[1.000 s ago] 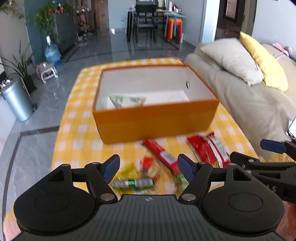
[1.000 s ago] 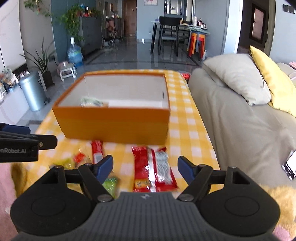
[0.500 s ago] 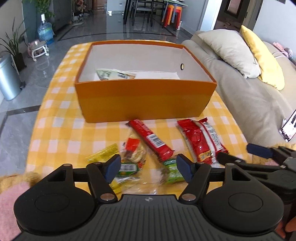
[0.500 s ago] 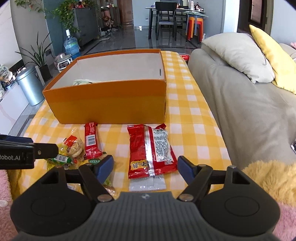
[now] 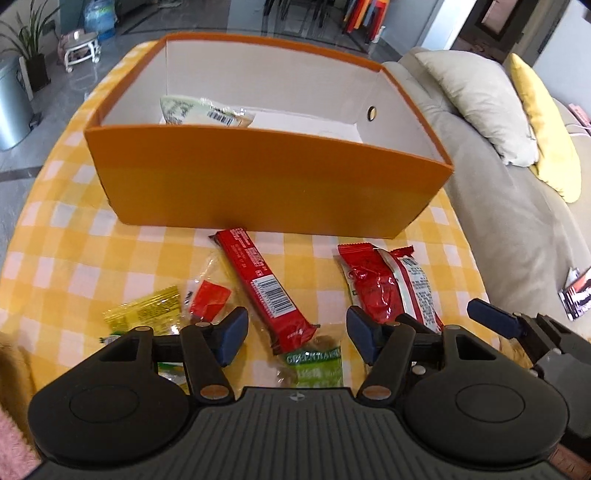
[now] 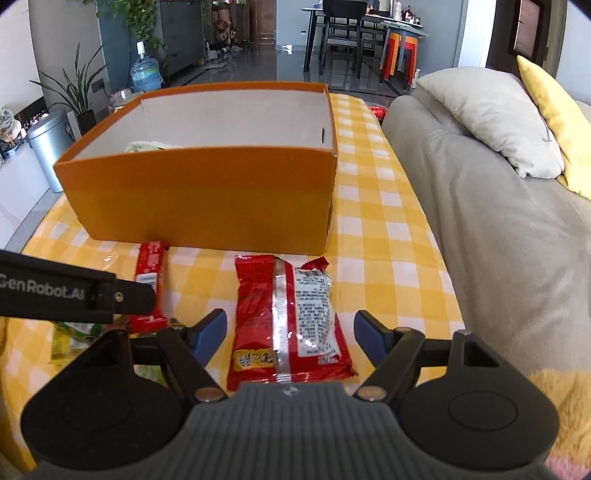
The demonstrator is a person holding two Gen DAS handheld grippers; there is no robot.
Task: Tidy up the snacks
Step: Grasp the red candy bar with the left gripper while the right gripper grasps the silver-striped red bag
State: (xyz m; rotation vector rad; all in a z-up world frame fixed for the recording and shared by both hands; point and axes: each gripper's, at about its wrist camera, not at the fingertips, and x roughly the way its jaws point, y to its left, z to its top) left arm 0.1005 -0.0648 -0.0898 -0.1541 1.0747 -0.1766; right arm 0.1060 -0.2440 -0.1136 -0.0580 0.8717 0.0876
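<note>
The left gripper [image 5: 293, 334] hangs spread over the near end of a red bar [image 5: 264, 290]; its jaws have just been closing in, yet nothing is pinched and the pads touch no wrapper. The right gripper [image 6: 290, 332] is spread too, straddling a red pack [image 6: 290, 317] without pressing on it.

The bar looks light and fairly stiff, so a pinch across its narrow width near the middle should hold; the glossy film may slip. A green packet [image 5: 314, 365] lies partly under the bar's near end and could be caught with it. The red pack looks light, soft and crinkly, probably with fragile contents: best taken gently across its width, away from the sealed ends. Left of the bar lie a clear packet with a red tag [image 5: 207, 301] and a yellow packet [image 5: 146, 308], both limp and thin, hard to lift off a flat surface.

All of these lie on a yellow checked cloth [image 5: 74, 243] over a table, a soft surface that may bunch under the fingers. Beyond them stands an orange box [image 5: 258, 188], open-topped, with one pale packet [image 5: 201, 110] already inside at its left.

Farther off: a grey sofa [image 6: 498, 206] with a beige cushion [image 6: 491, 118] and a yellow cushion [image 6: 554, 114] on the right, a metal bin [image 6: 50, 147], plants and a water bottle [image 6: 144, 74] on the left, and a dining table with chairs [image 6: 351, 33] at the back.
</note>
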